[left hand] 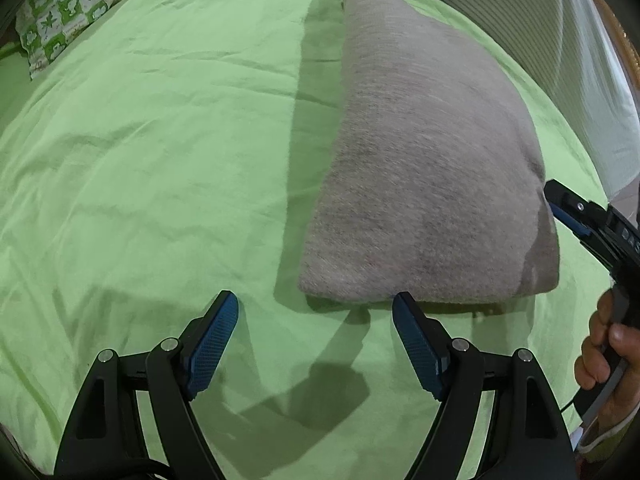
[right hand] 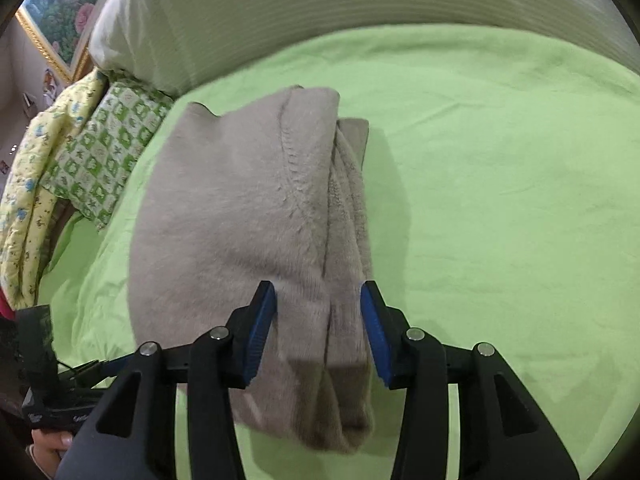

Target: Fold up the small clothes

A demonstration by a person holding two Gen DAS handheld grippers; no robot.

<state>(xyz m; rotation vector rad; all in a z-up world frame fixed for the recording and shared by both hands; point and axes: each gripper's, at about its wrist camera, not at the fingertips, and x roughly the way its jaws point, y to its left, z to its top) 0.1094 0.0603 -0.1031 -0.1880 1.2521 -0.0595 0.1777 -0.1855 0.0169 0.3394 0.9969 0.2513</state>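
A grey fuzzy knit garment [left hand: 424, 160] lies folded in a thick wedge on the green bedsheet [left hand: 160, 160]. My left gripper [left hand: 316, 320] is open and empty, its fingertips just short of the garment's near edge. In the right wrist view the same garment [right hand: 248, 216] shows its stacked folded layers on the right side. My right gripper [right hand: 318, 308] is open, its jaws straddling the near folded edge without closing on it. The right gripper also shows in the left wrist view [left hand: 576, 216] at the garment's right side.
A green-and-white patterned cloth [right hand: 104, 152] and a yellow floral quilt [right hand: 24, 200] lie at the bed's left edge. A white ribbed pillow [right hand: 320, 8] runs along the back. A framed picture [right hand: 56, 16] hangs beyond.
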